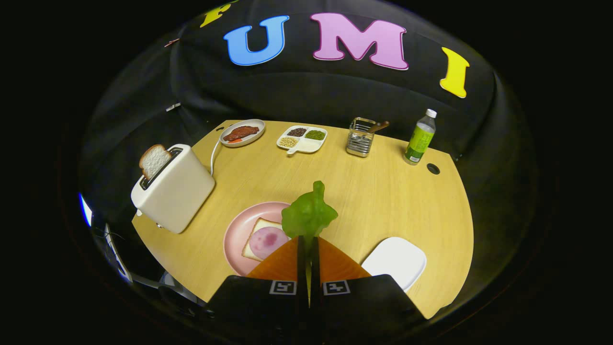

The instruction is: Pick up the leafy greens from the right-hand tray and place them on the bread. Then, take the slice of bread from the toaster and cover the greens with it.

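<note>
Pinched nearly together, the jaws of my gripper point(308, 242) are nipping the leafy greens point(309, 211) by the lower edge; the leaf stands up just ahead of the fingertips, clear of the table point(383, 191) as far as I can judge. I read this as the carrying part of the first step; the white tray point(395, 261) to the right of the fingers lies bare, and the greens are not yet set down.

Just left of the fingers sits the pink plate point(235, 235), and on it the bread point(261, 230) with a round slice of ham point(266, 241) on top; part of the plate is hidden behind the fingers. The leaf hangs over the plate's right side rather than squarely over the bread; so my next move, as I judge it, calls for a small shift to the left and a lowering before I let the jaws part.

Further left stands the toaster point(175, 189), with the second slice of bread point(154, 160) poking out of its slot; that waits for the covering step. Beyond, along the far edge, I see a plate of meat point(242, 132), a divided dish of beans point(302, 138), a wire holder point(361, 137) and a green bottle point(420, 137); none of these concern me.
</note>
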Demonstrator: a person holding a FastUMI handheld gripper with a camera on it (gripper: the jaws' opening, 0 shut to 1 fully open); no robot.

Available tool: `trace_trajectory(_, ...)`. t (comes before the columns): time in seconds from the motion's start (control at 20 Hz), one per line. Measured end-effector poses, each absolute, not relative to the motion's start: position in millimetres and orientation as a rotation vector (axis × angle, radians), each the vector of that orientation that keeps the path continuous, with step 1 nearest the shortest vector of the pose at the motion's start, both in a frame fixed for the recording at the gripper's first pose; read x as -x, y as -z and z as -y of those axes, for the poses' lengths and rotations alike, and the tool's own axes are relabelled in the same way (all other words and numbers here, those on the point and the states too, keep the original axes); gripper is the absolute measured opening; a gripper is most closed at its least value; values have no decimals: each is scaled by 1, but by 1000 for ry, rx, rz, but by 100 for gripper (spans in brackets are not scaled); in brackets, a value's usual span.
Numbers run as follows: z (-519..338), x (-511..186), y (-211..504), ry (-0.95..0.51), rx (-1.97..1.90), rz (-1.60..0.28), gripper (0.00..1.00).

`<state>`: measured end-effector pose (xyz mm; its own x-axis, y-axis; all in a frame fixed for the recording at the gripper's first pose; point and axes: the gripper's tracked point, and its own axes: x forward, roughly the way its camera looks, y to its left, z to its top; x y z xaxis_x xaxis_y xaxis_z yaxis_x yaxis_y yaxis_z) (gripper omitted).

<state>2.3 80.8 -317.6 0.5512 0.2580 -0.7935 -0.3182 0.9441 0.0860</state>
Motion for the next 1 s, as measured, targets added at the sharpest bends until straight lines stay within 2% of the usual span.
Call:
trace_trajectory(0.45,-137,9,368,-377,85,-1015,5)
trace_trajectory(0.55,-139,12,379,-375,97,-1038,8)
trace_trajectory(1.0,-140,14,410,-355,173,-1086,36)
